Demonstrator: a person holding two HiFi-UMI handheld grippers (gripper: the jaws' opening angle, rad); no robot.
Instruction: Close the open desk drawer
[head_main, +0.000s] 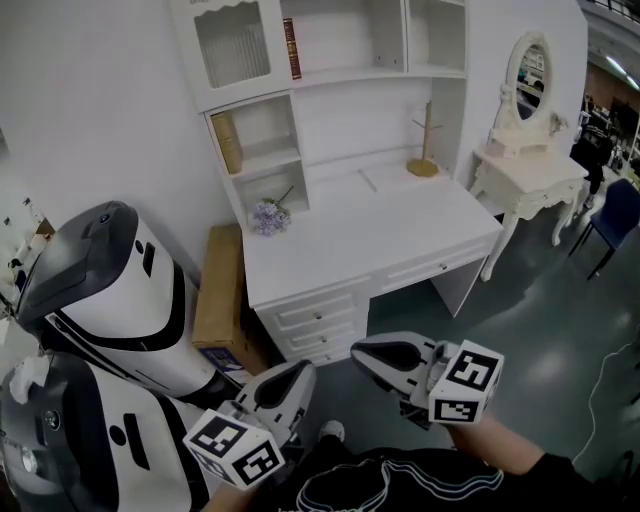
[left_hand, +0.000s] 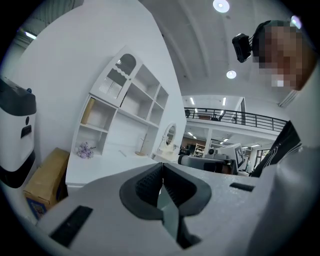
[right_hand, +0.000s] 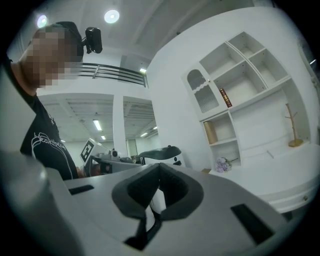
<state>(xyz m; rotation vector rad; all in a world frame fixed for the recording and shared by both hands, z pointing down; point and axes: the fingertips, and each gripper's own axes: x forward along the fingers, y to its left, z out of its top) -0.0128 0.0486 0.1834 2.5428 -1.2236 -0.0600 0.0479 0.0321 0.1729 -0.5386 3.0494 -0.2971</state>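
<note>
Cardboard box beside desk, white machine nearby

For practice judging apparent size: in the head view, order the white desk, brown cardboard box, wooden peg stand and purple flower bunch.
Largest to smallest:
White desk
brown cardboard box
then wooden peg stand and purple flower bunch, too alike to rank.

Small purple flower bunch near centre; wooden peg stand at 1 o'clock; flat brown cardboard box at 9; white oval-mirror vanity table at 2; blue chair at 3
</note>
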